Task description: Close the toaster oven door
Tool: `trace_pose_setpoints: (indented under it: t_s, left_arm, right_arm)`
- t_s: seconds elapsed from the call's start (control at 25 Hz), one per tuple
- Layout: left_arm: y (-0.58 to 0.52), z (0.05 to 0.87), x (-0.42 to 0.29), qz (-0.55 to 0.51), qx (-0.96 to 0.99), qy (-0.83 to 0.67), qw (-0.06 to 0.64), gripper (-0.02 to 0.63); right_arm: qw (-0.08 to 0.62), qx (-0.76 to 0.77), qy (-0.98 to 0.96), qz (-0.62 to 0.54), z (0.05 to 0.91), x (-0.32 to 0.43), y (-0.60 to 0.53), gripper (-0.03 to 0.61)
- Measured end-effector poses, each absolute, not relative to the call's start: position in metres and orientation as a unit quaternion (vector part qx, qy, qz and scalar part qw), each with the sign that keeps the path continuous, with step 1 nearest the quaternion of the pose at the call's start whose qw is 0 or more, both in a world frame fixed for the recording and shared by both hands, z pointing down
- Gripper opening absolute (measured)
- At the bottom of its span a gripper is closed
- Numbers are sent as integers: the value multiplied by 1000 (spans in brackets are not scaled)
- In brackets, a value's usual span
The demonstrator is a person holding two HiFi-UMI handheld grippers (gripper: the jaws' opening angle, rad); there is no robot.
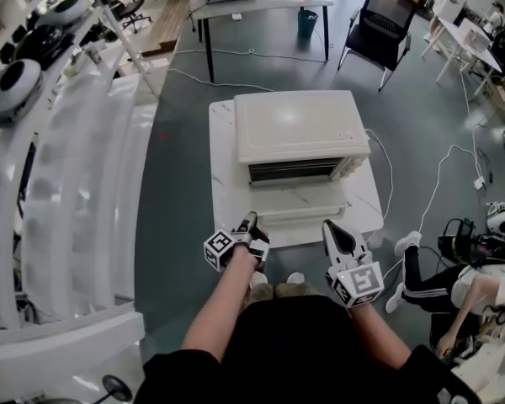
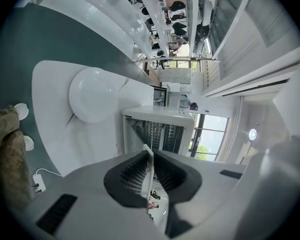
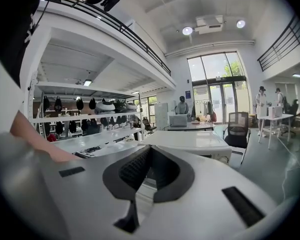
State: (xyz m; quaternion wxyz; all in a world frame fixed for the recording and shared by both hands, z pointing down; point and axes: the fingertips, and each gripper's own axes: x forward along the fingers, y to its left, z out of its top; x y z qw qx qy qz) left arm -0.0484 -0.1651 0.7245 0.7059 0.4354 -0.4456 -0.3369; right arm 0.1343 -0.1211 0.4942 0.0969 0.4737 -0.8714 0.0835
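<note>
The left gripper [image 1: 249, 219] pinches the open toaster oven door [image 1: 301, 212] near its left end, with the thin white panel clamped between its pads. The right gripper [image 1: 329, 225], jaws pressed together on nothing, hovers by the door's right end. At twelve o'clock the toaster oven [image 1: 299, 129] sits on a white table [image 1: 223, 146]. White shelving [image 1: 76, 167] stands at nine o'clock, a cable [image 1: 442, 171] trails at two, and a seated person [image 1: 454, 284] is at four.
</note>
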Motion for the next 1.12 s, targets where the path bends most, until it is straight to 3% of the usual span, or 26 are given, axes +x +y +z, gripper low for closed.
trace_pose_setpoints:
  t_s: [0.48, 1.12]
  left_arm:
    - [-197, 703, -51, -358, 413, -442, 711, 58]
    - [-228, 684, -56, -368, 409, -443, 708, 69]
  right_arm:
    - [80, 526, -843, 77, 488, 162, -137, 20]
    - [65, 504, -857, 88, 486, 139, -144, 20]
